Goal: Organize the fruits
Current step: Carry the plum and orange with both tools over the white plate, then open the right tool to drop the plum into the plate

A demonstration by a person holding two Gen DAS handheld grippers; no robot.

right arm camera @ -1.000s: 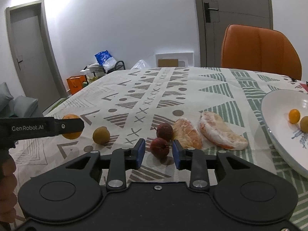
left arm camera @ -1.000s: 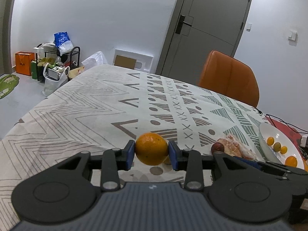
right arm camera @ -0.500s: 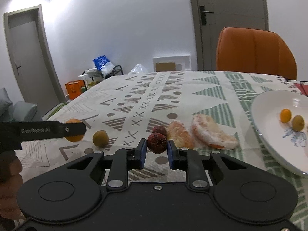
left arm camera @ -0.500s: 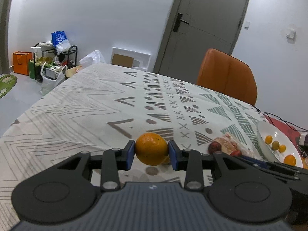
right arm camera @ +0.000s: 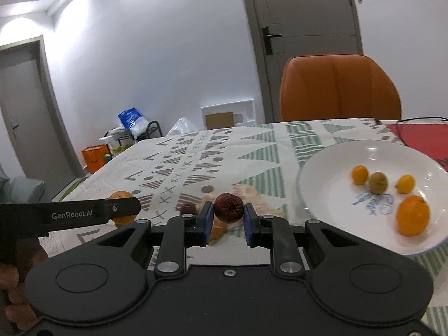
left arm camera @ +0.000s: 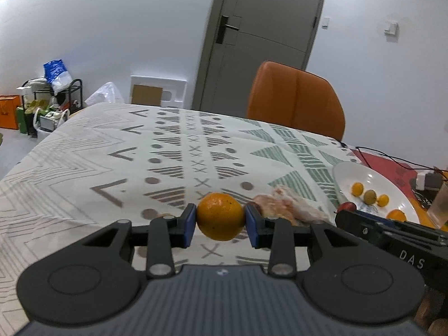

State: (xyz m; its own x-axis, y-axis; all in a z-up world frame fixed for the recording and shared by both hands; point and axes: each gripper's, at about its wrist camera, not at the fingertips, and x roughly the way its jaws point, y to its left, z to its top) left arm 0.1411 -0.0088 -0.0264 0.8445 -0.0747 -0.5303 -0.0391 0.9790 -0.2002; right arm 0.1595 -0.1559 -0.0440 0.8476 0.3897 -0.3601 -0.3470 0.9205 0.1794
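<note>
My left gripper (left arm camera: 220, 219) is shut on an orange (left arm camera: 220, 216), held above the patterned tablecloth. My right gripper (right arm camera: 226, 218) is shut on a wrinkled dark red fruit (right arm camera: 228, 207), lifted off the cloth. In the right wrist view the left gripper (right arm camera: 123, 210) shows side-on at the left with the orange (right arm camera: 121, 196) in it. A white plate (right arm camera: 322, 168) to the right holds several small fruits and an orange (right arm camera: 412, 215). Another dark red fruit (right arm camera: 187, 208) and peeled citrus segments (left arm camera: 282, 203) lie on the cloth between the grippers and the plate.
An orange chair (left arm camera: 295, 99) stands at the far edge of the table. A red mat with a black cable (left arm camera: 386, 158), a small box and a glass (left arm camera: 441, 204) lie beyond the plate on the right. Bags and a rack (left arm camera: 50, 98) sit by the far wall.
The right gripper closed on the dark red fruit and lifted it off the cloth. Both grippers moved toward the plate, which now looks nearer and larger.
</note>
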